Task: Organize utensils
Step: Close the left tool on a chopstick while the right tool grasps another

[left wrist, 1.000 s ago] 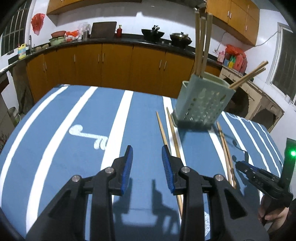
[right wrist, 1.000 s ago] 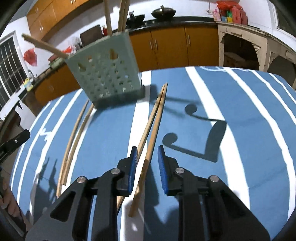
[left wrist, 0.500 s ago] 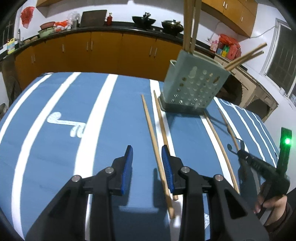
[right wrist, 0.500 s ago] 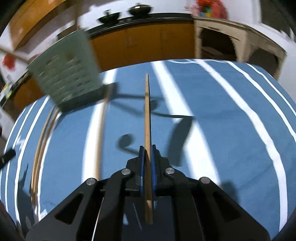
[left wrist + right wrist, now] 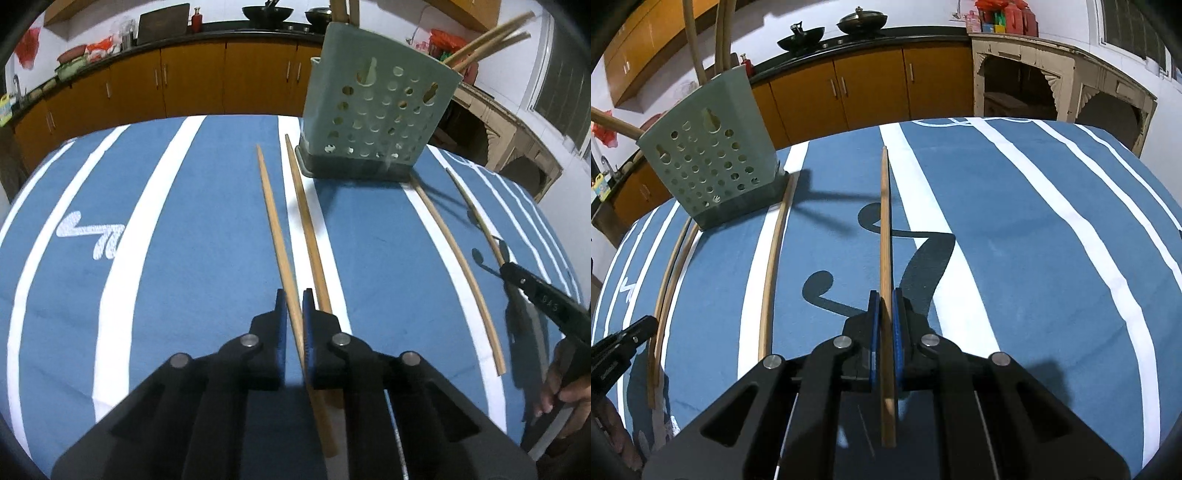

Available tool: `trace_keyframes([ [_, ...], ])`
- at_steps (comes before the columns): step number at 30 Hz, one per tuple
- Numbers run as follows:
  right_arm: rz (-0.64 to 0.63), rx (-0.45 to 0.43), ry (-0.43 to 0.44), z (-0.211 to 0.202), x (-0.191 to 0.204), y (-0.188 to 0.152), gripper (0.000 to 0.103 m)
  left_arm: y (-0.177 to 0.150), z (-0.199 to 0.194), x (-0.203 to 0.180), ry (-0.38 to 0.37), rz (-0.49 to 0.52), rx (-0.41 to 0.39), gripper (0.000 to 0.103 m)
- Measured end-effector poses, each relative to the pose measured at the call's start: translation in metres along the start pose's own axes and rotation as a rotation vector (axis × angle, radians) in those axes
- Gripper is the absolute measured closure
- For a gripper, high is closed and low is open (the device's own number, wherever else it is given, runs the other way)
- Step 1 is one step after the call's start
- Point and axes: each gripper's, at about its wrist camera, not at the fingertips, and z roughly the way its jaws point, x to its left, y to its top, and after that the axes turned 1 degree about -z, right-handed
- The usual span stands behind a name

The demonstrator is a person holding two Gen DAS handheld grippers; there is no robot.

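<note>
On right tool (image 5: 546,297), digits, perhaps "045"

A table (image 5: 207,229) covered in a blue cloth with white stripes carries a pale green perforated utensil holder (image 5: 376,110) on a dark base. Two wooden chopsticks (image 5: 308,225) lie side by side just left of the holder, and a third chopstick (image 5: 772,266) lies to its right.

"045" on right tool (image 5: 505,266) arm.
</note>
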Motion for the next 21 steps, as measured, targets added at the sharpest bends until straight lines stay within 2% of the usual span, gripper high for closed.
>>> trace_keyframes([
  [9, -0.008, 0.000, 0.010, 0.003, 0.002, 0.002, 0.095, 0.015, 0.002, 0.045, 0.100, -0.077, -0.018, 0.095],
  [21, -0.009, 0.001, 0.009, 0.004, 0.001, 0.002, 0.095, 0.012, 0.000, 0.052, 0.100, -0.037, -0.030, 0.092],
])
